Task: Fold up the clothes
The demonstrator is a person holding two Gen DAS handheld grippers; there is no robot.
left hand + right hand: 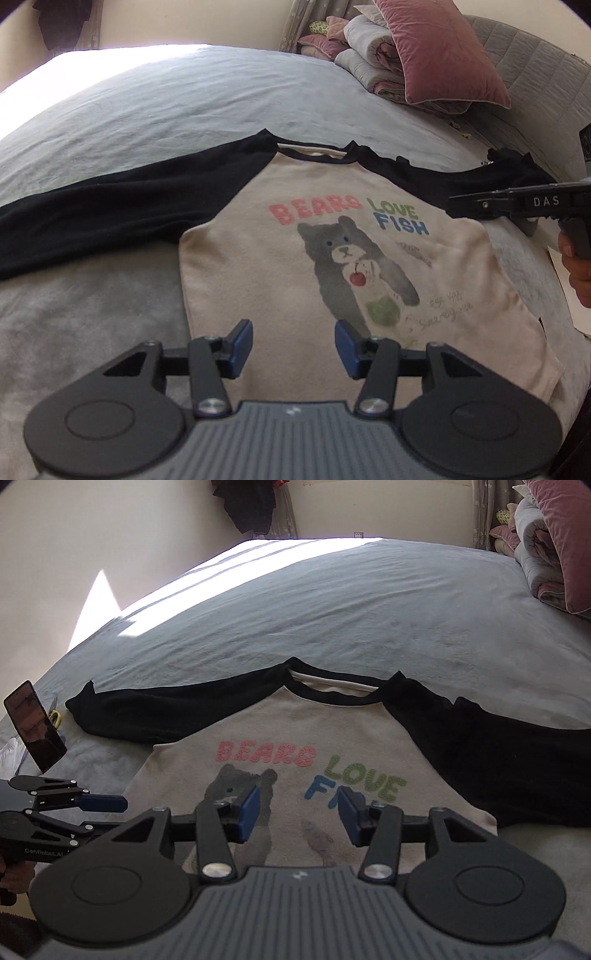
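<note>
1. Lying face up and spread flat on the grey bed (155, 110), the raglan shirt (258, 266) has its cream body nearest the person, the bear print showing and both black sleeves stretched out sideways, so no fold looks made yet.
2. Start, I judge, with one sleeve: the left sleeve (147, 712) lies straight and unwrinkled, an easy first pinch near the cuff.
3. Carry it across the print, keeping the shoulder seam as the hinge.
4. Both tools hang above the cloth, touching nothing: the left gripper (293, 345) and the right gripper (298, 814) have their jaws released, with only shirt fabric visible beneath the gap.
5. A phone (35, 727) rests near the left cuff; keep clear of it.
</note>
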